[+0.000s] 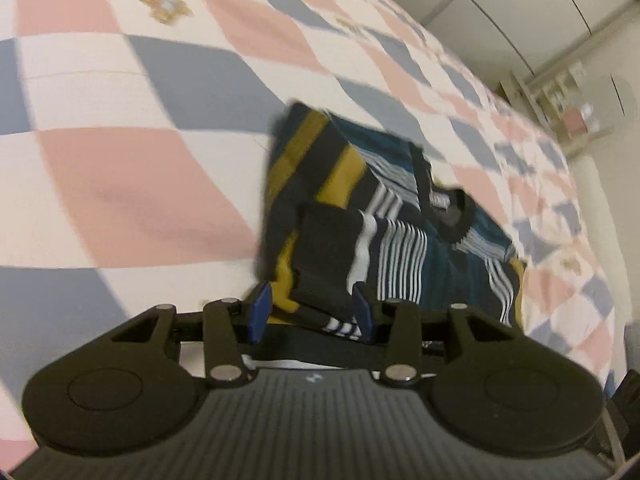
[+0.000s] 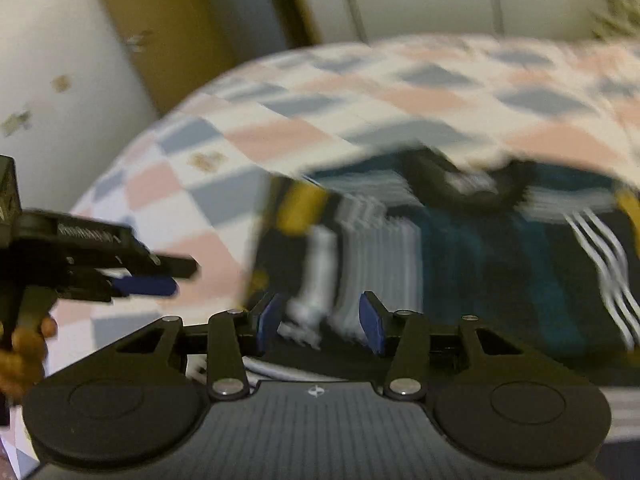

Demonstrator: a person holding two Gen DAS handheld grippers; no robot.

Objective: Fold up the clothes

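Note:
A folded sweater (image 1: 328, 176) with teal, mustard, black and white stripes lies on a checkered pink, blue-grey and white bedspread (image 1: 140, 184). My left gripper (image 1: 312, 312) hovers at the sweater's near edge with its blue pads apart; a dark cuff shows in the gap beyond them. The right wrist view shows the left gripper (image 2: 148, 284) from the side over bare bedspread (image 2: 280, 136), with no cloth in it. My right gripper (image 2: 320, 320) is open just above the blurred sweater (image 2: 460, 264), and its pads are not pressing on the cloth.
The bed's far edge runs along pale cabinet doors (image 1: 480, 8), with a small shelf unit (image 1: 560, 108) at the right. In the right wrist view a brown wooden panel (image 2: 160, 20) and a white wall (image 2: 60, 60) stand behind the bed. A hand (image 2: 20, 352) holds the left gripper.

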